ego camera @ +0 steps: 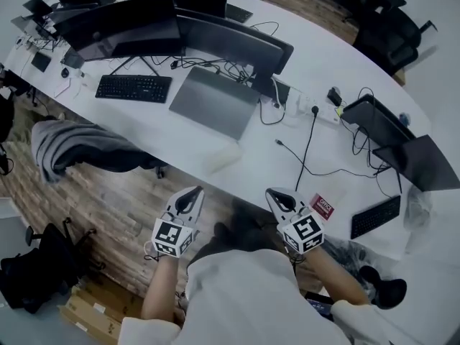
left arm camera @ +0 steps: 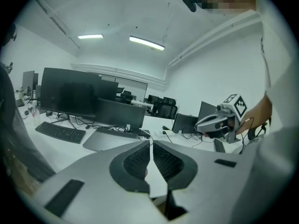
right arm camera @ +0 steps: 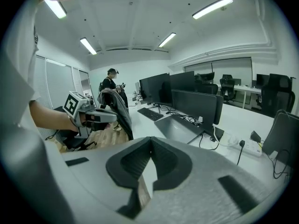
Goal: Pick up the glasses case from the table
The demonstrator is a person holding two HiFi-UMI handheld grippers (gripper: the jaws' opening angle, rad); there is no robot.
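A pale oblong case (ego camera: 223, 154) lies near the front edge of the long white table (ego camera: 187, 135), in front of a closed grey laptop (ego camera: 215, 100). My left gripper (ego camera: 195, 191) and right gripper (ego camera: 277, 195) are held side by side below that edge, short of the case and pointing towards the table. Both have their jaws together with nothing between them. The left gripper view shows the left gripper's pads (left arm camera: 140, 160) meeting, with the right gripper (left arm camera: 212, 122) off to the right. The right gripper view shows its pads (right arm camera: 163, 160) meeting and the left gripper (right arm camera: 100, 115) at the left. Neither gripper view shows the case.
Dark monitors (ego camera: 144, 27), a black keyboard (ego camera: 134, 88), cables and a power strip (ego camera: 323, 112) crowd the table's far part. A red card (ego camera: 323, 206) and a second keyboard (ego camera: 375, 216) lie at the right. A grey jacket (ego camera: 79, 146) hangs over a chair at the left. A person (right arm camera: 111, 80) stands far off.
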